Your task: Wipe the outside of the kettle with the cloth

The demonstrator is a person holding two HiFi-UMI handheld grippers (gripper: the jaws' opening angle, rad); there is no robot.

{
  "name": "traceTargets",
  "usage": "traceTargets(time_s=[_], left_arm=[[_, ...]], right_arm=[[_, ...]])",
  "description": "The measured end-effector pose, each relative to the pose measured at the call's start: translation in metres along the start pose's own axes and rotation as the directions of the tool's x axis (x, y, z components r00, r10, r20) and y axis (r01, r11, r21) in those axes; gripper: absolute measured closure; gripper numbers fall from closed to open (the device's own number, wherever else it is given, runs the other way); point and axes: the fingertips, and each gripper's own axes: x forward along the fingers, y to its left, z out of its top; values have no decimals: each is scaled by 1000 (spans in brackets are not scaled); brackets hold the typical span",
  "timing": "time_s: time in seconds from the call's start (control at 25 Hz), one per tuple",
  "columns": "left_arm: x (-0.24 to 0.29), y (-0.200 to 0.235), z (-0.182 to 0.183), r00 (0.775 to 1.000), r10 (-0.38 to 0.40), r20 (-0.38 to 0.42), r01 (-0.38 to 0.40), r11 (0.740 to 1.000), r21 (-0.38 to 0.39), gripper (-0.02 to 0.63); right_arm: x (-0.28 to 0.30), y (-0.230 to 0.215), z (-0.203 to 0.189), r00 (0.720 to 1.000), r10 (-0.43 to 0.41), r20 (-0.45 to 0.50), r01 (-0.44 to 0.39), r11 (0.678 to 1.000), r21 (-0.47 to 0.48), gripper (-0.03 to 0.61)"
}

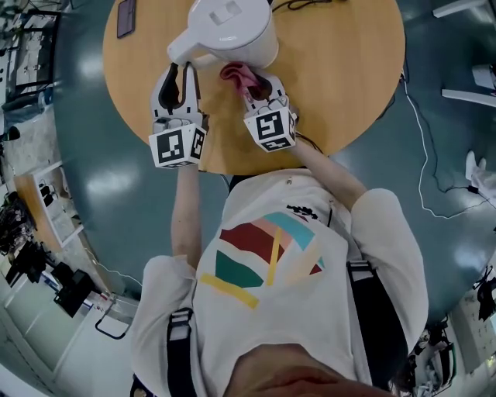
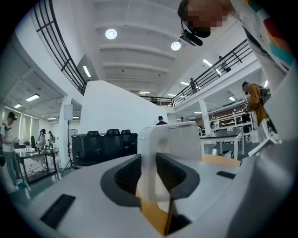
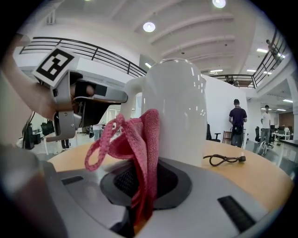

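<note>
Landmark: white plastic kettle (image 1: 232, 31), upright on round wooden counter (image 1: 349, 85) | left hand-held gripper (image 1: 178, 77): pinching the kettle's handle (image 2: 150, 153) | right hand-held gripper (image 1: 261, 87): pinching pink knitted cloth (image 1: 236, 75), held against the kettle's near side, beside the handle

Kettle (image 1: 232, 31) blocks upper centre of head view — left claw (image 1: 180, 77) clamped on its handle (image 1: 182, 50), right claw (image 1: 257, 85) holding cloth (image 1: 239, 75) against its side, only narrow gap between claws. Right half of counter (image 1: 349, 77) bare — wide passage. Phone (image 1: 125, 17) at upper left edge; cable (image 3: 226, 159) loose on counter, right of kettle in right gripper view.
</note>
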Motion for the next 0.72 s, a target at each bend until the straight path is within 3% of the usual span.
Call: traceTargets(time_s=[0.2,0.4,0.72], left_arm=[[13,16,-5,1000,9,4,-8,998,-68,466],[34,31,-6,1000,19,-7,-19,999,-32,466],[67,39,-9,1000,11,-20,-10,1000,14,466]], right_arm=[[-15,-22,-7,1000,-26,-18,25,999,-30,540],[-18,-58,-11,995,-94,-36,92,995,-34,540],[-7,-94,-18,991,-127,-50,125,991,-48,540]])
